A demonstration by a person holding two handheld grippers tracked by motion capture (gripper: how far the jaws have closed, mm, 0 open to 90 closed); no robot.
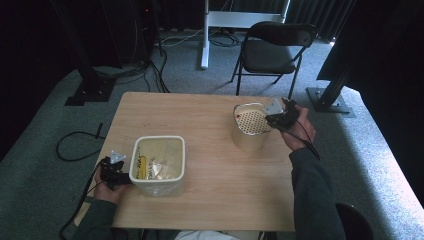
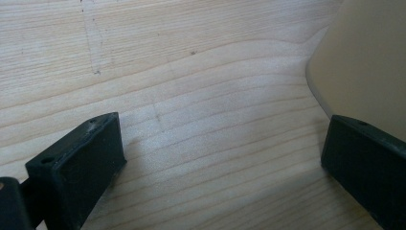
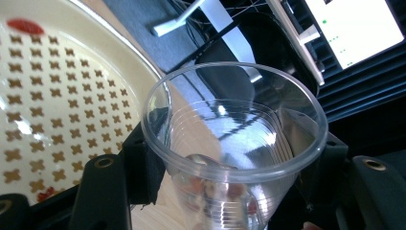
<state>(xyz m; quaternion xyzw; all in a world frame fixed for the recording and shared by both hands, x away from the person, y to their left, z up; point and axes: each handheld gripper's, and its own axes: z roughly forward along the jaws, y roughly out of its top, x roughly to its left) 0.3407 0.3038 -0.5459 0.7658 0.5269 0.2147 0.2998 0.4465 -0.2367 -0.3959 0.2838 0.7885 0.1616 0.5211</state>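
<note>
At the far right of the table (image 1: 210,115), your right tool (image 3: 230,158) grips a clear plastic cup (image 3: 234,139), its jaws pressed on both sides, just beside the rim of a cream container with a perforated insert (image 1: 251,121). Near the front left edge, your left tool (image 1: 117,175) sits with its jaws wide apart and nothing between them, one jaw against the wall of a cream rectangular bin (image 1: 157,182).
</note>
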